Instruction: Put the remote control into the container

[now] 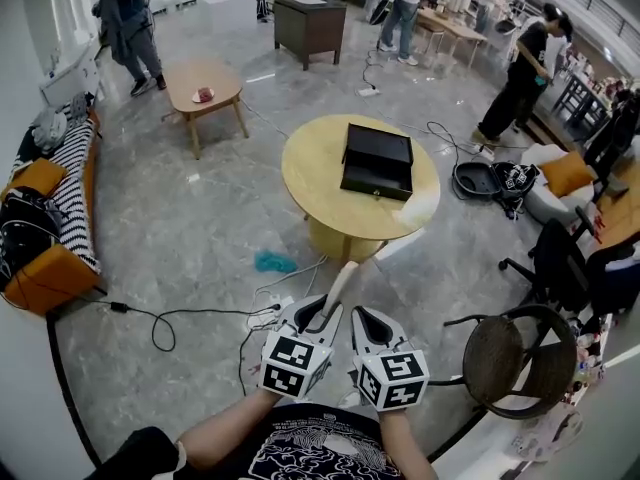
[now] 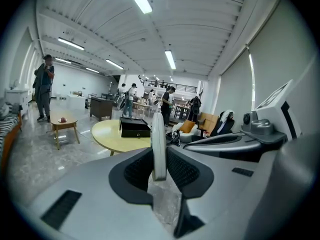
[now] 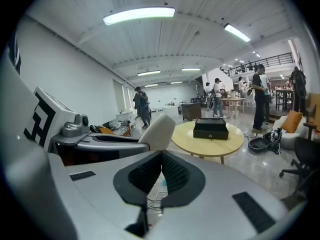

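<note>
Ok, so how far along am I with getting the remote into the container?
Done: the remote control is picked up, clamped in the left gripper. In hand: the carry, with the right gripper shut and empty. Left: reach the black container on the round table ahead and put the remote in.

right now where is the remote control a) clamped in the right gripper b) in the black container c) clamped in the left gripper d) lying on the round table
C: the left gripper is shut on the white remote control; the right gripper is shut on nothing, and the container sits apart on the table.
</note>
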A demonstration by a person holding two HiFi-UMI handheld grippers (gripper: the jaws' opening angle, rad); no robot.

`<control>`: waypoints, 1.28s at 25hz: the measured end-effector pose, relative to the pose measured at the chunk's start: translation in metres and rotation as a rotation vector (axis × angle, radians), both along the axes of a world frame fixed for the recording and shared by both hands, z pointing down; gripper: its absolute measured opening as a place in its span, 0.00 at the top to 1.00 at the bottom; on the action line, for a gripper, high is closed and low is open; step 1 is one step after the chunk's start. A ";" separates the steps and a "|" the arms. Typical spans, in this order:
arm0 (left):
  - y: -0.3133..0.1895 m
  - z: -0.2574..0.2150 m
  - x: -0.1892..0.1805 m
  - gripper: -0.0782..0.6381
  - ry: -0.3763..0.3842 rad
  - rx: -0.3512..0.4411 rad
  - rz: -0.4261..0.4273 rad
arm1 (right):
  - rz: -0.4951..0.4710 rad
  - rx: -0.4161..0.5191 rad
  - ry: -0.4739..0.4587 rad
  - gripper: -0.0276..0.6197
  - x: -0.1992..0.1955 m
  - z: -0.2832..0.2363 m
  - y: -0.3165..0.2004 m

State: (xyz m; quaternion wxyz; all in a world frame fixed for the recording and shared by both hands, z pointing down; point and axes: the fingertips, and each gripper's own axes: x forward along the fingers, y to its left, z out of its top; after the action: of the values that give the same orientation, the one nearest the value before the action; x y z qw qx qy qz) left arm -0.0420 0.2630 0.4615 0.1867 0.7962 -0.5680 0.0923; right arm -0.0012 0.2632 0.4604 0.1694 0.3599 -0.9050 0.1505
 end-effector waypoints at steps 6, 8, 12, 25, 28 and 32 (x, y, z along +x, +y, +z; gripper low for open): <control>-0.004 0.003 -0.022 0.76 0.018 0.000 0.005 | 0.007 -0.005 0.009 0.92 -0.021 0.006 -0.003; -0.006 0.004 -0.027 0.76 0.023 0.000 0.008 | 0.011 -0.005 0.010 0.92 -0.027 0.006 -0.006; -0.014 0.010 -0.034 0.76 0.024 -0.008 0.009 | 0.016 -0.014 0.011 0.92 -0.033 0.012 -0.015; -0.065 0.010 -0.031 0.76 0.013 -0.008 0.015 | 0.003 -0.007 0.004 0.92 -0.033 0.013 -0.066; -0.083 0.010 -0.023 0.76 0.010 -0.009 0.012 | -0.005 -0.010 -0.002 0.92 -0.027 0.013 -0.083; -0.110 0.006 -0.010 0.76 0.004 -0.008 0.007 | -0.010 -0.010 -0.013 0.92 -0.014 0.010 -0.110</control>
State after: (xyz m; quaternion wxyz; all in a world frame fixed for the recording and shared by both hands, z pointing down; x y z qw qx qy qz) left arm -0.0521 0.1528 0.4674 0.1909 0.7976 -0.5644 0.0935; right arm -0.0151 0.1532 0.4702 0.1658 0.3535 -0.9072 0.1564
